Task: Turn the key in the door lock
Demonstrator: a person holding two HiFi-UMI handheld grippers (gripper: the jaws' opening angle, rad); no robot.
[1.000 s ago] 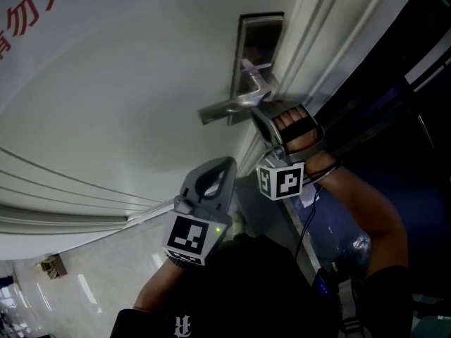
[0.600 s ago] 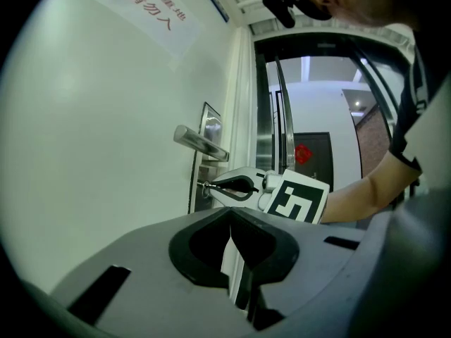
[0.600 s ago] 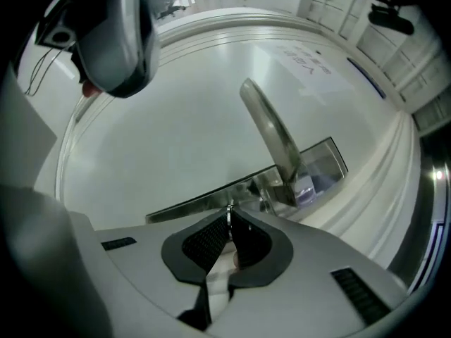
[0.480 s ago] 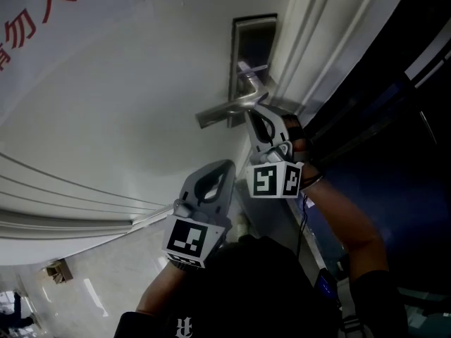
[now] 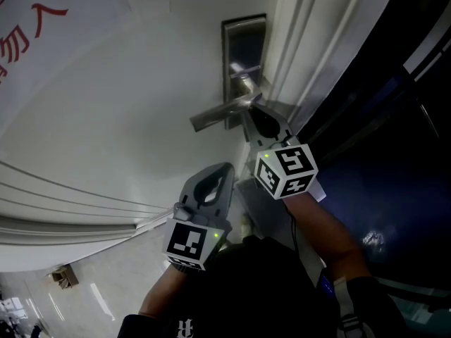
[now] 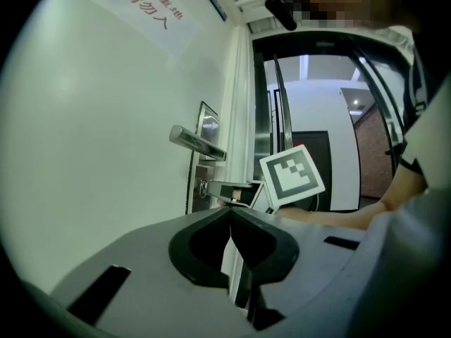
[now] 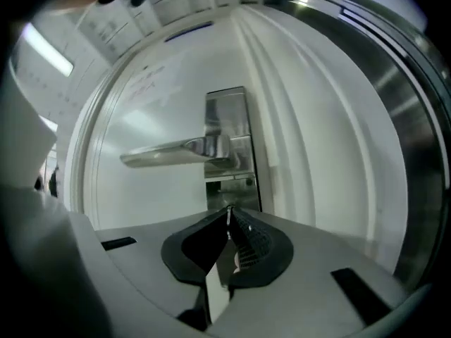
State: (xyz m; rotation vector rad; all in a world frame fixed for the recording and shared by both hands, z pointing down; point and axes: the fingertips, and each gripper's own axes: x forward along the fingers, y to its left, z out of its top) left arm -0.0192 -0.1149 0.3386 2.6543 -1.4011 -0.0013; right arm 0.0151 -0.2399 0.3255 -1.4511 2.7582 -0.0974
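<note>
A steel lock plate (image 5: 243, 55) with a lever handle (image 5: 218, 113) sits near the edge of the white door (image 5: 127, 104). My right gripper (image 5: 254, 116) is pushed up against the plate just under the lever, jaws shut. In the right gripper view its tips (image 7: 227, 210) meet in front of the plate's lower part (image 7: 232, 189), with a thin sliver of the key (image 7: 227, 215) between them. The left gripper view shows the same tips (image 6: 215, 190) at the lock cylinder (image 6: 204, 187). My left gripper (image 5: 224, 169) hangs lower, off the door, shut and empty.
The white door frame (image 5: 310, 41) runs to the right of the lock, with a dark glass opening (image 5: 394, 118) beyond it. Red lettering (image 5: 28, 34) marks the door's upper left. Floor tiles (image 5: 91, 287) show below.
My right gripper has rolled about its own axis at the lock, so its marker cube shows a different face and the hand is hidden. The left gripper has barely moved.
</note>
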